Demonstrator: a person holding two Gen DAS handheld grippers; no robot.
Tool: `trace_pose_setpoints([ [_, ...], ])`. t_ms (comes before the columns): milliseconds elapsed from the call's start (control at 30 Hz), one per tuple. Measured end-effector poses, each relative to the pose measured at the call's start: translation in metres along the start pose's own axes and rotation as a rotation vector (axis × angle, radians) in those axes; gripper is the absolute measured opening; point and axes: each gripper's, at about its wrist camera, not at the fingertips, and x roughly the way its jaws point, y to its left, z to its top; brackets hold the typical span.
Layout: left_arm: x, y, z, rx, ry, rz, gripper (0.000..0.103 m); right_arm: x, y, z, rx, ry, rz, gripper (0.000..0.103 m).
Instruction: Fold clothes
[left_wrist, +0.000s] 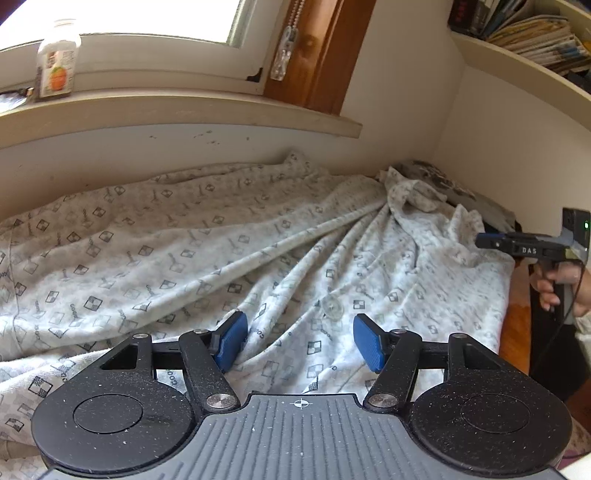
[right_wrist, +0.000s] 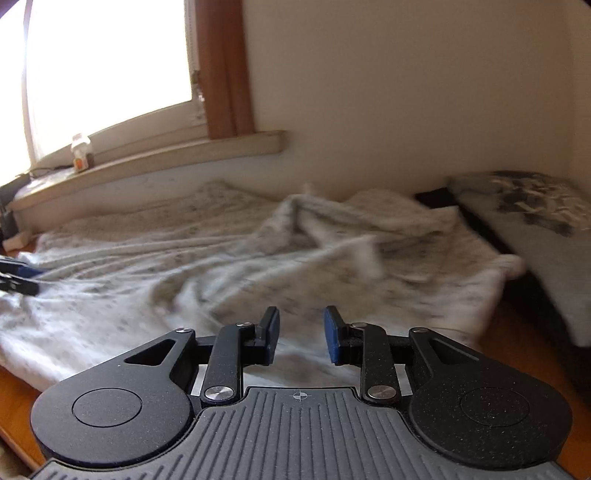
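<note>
A wooden table top (right_wrist: 517, 354) stands in a room corner, pushed against a cream plaster wall (left_wrist: 399, 110) beneath a pale window sill (left_wrist: 177, 110). On the sill stands a small clear plastic bottle with an orange label (left_wrist: 57, 62). A brown wooden window frame (left_wrist: 317, 55) rises beside it, and a cream curved shelf of stacked books and papers (left_wrist: 535, 40) hangs at the upper right. A dark patterned cushion (right_wrist: 532, 199) lies by the wall at the far right.

The white flannel pyjama shirt printed with small grey checkered motifs (left_wrist: 184, 251) is spread in long creases across most of the table, collar bunched toward the corner, a clear button (left_wrist: 332, 306) on its front.

The left gripper (left_wrist: 299, 341) hovers low over the shirt's near edge, its blue-padded jaws spread wide with nothing between them. The right gripper (right_wrist: 301, 334), with the holder's hand (left_wrist: 554, 288) visible under it in the left wrist view, sits over the shirt's right side, jaws likewise apart and empty; its view is motion-blurred.
</note>
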Motion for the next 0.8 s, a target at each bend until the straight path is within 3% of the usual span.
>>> trace_pose_setpoints([
  [167,-0.006,0.005,-0.004,-0.022,-0.004,-0.011,0.068,-0.012,-0.035,-0.014,0.088,-0.024,-0.080,0.034],
  [300,-0.004,0.009,-0.001,-0.048,-0.014,-0.009,0.068,-0.010,-0.054,-0.013,0.138,-0.028,-0.020,0.037],
  [400,-0.002,0.008,0.001,-0.052,-0.026,0.010,0.069,0.002,-0.053,-0.002,0.090,0.001,0.060,0.050],
  [567,-0.002,0.008,0.001,-0.056,-0.028,0.023,0.069,0.041,-0.043,0.023,0.019,0.100,0.096,0.053],
  [633,-0.005,0.008,-0.001,-0.055,-0.032,0.026,0.069,0.049,-0.043,0.031,0.040,0.113,0.135,0.040],
  [667,-0.005,0.009,-0.001,-0.056,-0.034,0.026,0.069,0.051,-0.044,0.035,0.048,0.117,0.156,0.002],
  [800,-0.005,0.010,-0.001,-0.059,-0.033,0.025,0.069,0.028,-0.037,0.049,0.052,-0.060,0.110,0.004],
])
